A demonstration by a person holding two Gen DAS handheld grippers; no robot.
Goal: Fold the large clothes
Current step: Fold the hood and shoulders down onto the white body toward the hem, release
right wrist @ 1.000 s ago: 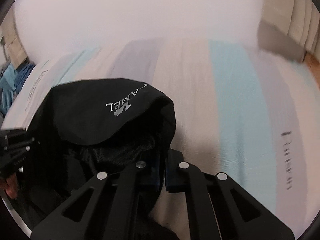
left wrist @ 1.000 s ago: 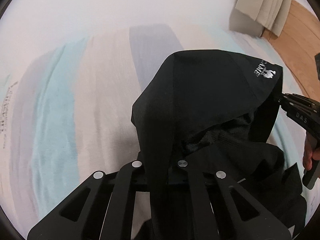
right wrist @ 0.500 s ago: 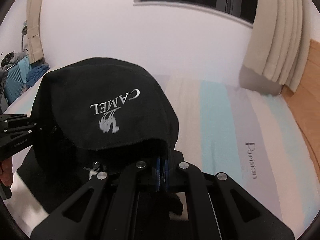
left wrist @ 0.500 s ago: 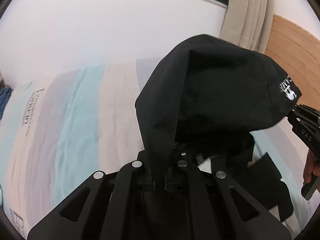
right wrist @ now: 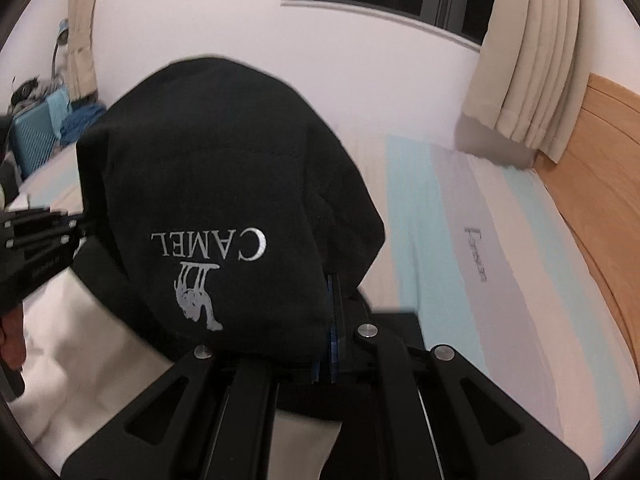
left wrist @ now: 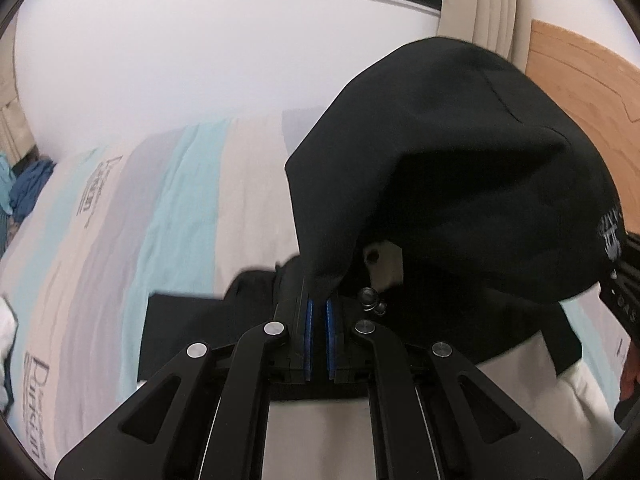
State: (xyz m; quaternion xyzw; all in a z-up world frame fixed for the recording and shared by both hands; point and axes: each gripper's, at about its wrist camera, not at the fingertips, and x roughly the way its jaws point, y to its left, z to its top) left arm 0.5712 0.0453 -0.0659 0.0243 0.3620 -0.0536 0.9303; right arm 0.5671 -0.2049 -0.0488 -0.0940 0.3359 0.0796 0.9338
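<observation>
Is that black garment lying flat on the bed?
No, the black garment hangs bunched above the striped bed, pinched in both jaws.

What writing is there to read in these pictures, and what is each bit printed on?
"CAMEL", upside down above a camel logo: black garment.
"DAS", partly cut off: right gripper.
Grey word starting "P" on the striped bedsheet: too blurred to spell.
Small print on the left gripper: unreadable.
</observation>
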